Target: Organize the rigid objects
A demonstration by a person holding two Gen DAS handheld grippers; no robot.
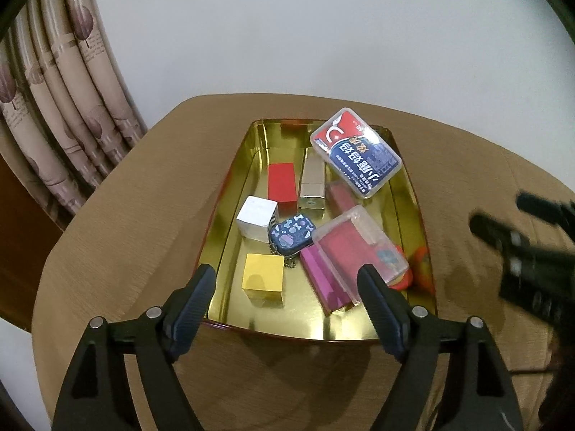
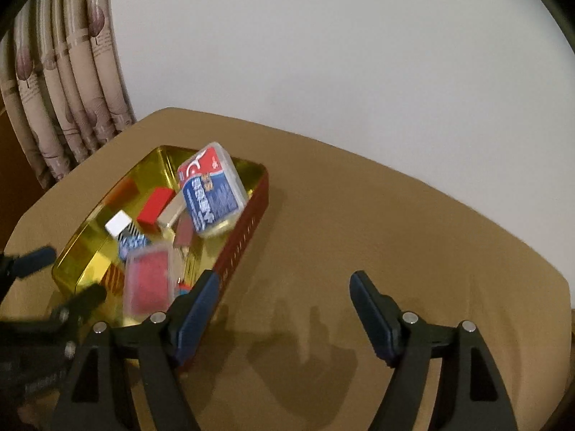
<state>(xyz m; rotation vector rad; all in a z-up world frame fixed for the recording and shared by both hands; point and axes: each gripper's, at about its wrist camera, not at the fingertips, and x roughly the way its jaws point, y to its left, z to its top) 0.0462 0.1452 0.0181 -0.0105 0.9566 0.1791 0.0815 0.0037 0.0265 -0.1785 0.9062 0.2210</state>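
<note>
Left gripper (image 1: 287,280) wide, empty, over the tin's (image 1: 230,194) near edge. Right gripper (image 2: 284,287) wide, empty, above bare desk (image 2: 395,237).

A gold tin tray (image 1: 230,194) crowded with small boxes sits on the bench (image 1: 118,215). Right of the tray the bench lies bare and open. Inside the tray, a card case (image 1: 355,156) leans on its far right rim, blocking that corner.
</note>
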